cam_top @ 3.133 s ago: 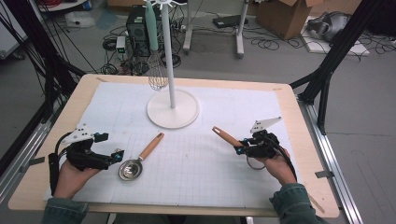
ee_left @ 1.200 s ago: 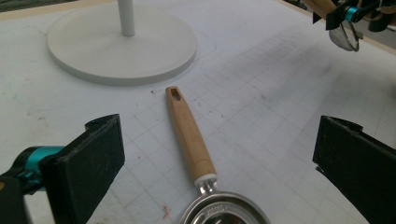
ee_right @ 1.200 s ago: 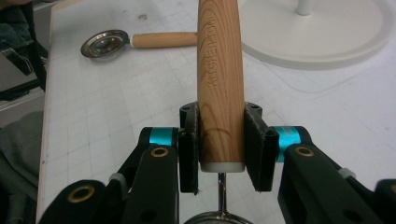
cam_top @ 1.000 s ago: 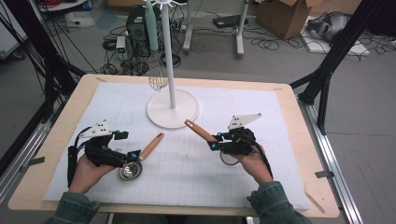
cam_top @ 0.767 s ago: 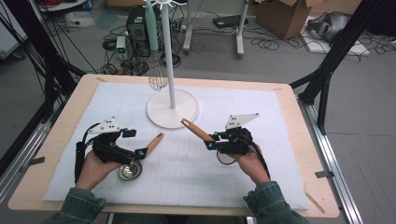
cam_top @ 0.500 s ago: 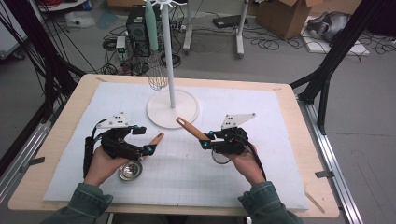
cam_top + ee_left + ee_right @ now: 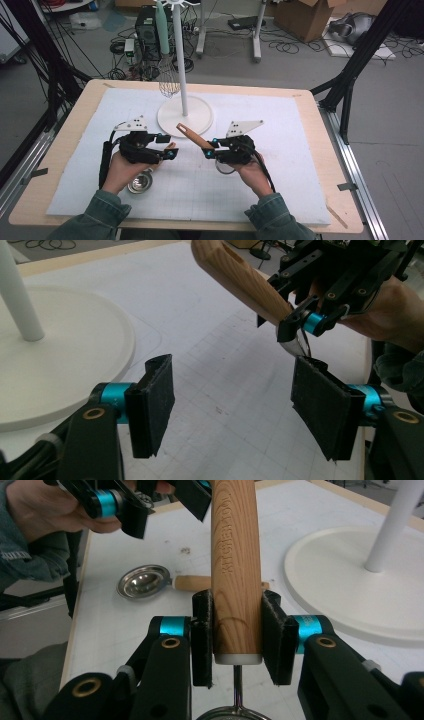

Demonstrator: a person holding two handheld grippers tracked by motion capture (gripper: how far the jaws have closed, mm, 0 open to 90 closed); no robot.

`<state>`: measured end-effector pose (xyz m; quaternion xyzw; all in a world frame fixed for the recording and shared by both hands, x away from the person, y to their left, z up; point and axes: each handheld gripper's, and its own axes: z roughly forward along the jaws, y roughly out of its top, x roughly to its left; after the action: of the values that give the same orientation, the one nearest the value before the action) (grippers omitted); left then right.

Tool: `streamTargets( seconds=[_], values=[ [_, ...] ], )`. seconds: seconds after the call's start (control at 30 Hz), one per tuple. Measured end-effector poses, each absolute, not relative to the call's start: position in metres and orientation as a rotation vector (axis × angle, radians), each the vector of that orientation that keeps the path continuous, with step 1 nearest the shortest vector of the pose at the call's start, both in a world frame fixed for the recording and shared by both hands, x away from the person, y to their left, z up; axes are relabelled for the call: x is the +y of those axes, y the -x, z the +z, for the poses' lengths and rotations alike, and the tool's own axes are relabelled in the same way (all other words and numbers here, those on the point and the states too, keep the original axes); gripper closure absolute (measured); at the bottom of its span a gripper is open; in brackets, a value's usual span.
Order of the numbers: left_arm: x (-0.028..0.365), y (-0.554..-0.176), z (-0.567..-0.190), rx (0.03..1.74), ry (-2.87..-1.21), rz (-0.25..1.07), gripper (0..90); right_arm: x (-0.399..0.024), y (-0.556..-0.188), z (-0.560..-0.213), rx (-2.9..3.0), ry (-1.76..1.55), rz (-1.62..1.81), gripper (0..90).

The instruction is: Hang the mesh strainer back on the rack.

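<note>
Right gripper view – jaws clamping wooden handle [image 7: 235,575], left gripper [image 7: 232,405] jaws apart

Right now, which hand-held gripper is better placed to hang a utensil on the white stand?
The right hand-held gripper: it already clamps a wooden handle near the stand, while the left one holds nothing.

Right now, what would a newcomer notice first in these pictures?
The wooden handle clamped upright in the right hand-held gripper, mid-table, close to the left hand-held gripper, whose jaws have just been closing with nothing between them. Behind them stands a white stand with a whisk hanging from it; a small metal ladle lies by the left hand.
</note>
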<state>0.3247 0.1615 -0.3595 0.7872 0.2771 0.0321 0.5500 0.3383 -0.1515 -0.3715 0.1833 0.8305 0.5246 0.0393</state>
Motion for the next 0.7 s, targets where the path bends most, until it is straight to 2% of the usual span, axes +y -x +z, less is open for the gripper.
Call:
streamTargets(
  seconds=[0.6,0.7],
  values=[
    [0.156,-0.327,-0.359,0.638,-1.823,0.009,47.0,-0.114,-0.332,-0.377,2.559,-0.473,1.620,69.9],
    [0.157,-0.327,-0.359,0.640,-1.818,0.009,51.1,-0.110,-0.330,-0.378,2.563,-0.464,1.618,69.9]
  ],
)
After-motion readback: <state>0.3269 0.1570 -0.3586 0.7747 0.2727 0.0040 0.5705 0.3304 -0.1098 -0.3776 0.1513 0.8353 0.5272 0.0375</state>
